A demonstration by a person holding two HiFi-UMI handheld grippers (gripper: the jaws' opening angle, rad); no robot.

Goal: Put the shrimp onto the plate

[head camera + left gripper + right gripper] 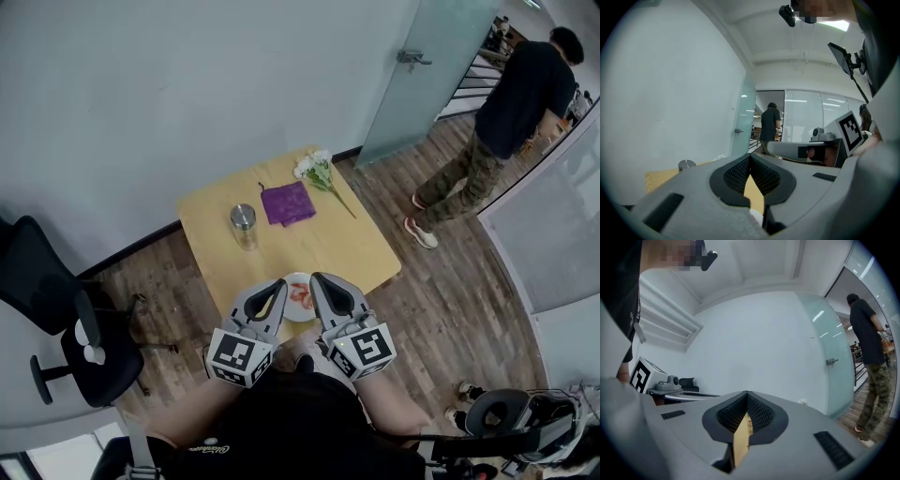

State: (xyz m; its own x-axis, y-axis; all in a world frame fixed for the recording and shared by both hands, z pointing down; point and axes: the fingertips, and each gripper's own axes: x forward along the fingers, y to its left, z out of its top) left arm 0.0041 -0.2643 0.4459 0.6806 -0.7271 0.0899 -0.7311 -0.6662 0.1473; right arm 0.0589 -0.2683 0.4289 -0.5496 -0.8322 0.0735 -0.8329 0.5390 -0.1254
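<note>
Both claws are pressed together and empty. The left claw (278, 284) and right claw (318, 279) lie side by side at the near edge of the counter (347, 246). Their tips flank the white plate (292, 313), where the shrimp (301, 293) lies between them. Farther out stand a metal tin (243, 223), a purple cloth (288, 202) and white flowers (317, 169).

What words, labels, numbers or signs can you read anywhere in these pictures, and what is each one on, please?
None can be read.
The pale print on the wearer's dark top: too small and blurred to read.
On the left gripper and right gripper: square marker patterns only, no letters.
</note>
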